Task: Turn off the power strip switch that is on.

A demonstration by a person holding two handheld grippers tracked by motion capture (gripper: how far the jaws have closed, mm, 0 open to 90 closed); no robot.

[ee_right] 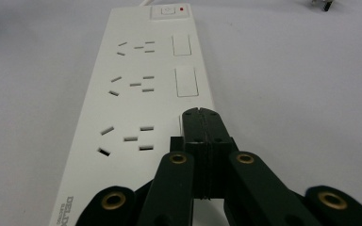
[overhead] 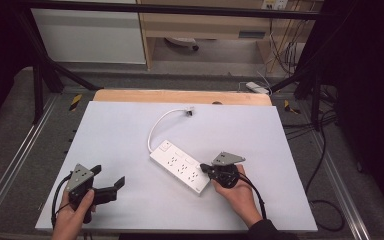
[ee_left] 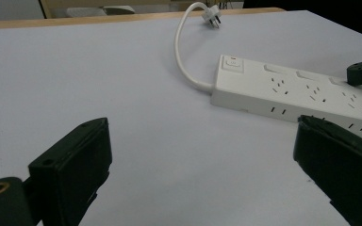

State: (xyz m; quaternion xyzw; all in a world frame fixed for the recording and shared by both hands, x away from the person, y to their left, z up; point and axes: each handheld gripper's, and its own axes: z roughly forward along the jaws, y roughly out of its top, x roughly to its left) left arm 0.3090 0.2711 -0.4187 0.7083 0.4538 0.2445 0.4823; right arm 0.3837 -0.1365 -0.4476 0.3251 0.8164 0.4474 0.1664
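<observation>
Power strip (overhead: 181,166): white, three socket groups, lies flat on the table (overhead: 130,130) between the two tongs, much nearer the right one.
Cord (overhead: 156,127): curves from the strip's far end to a plug (overhead: 190,111) lying well beyond both tongs.
Right gripper (overhead: 203,167): jaws pressed together with nothing between them, tips over the strip's near end beside the nearest rocker switch (ee_right: 181,121).
Left gripper (overhead: 109,180): jaws spread wide apart, empty, over bare table, well apart from the strip.
Hands: each grips its tong from the near table edge.
</observation>
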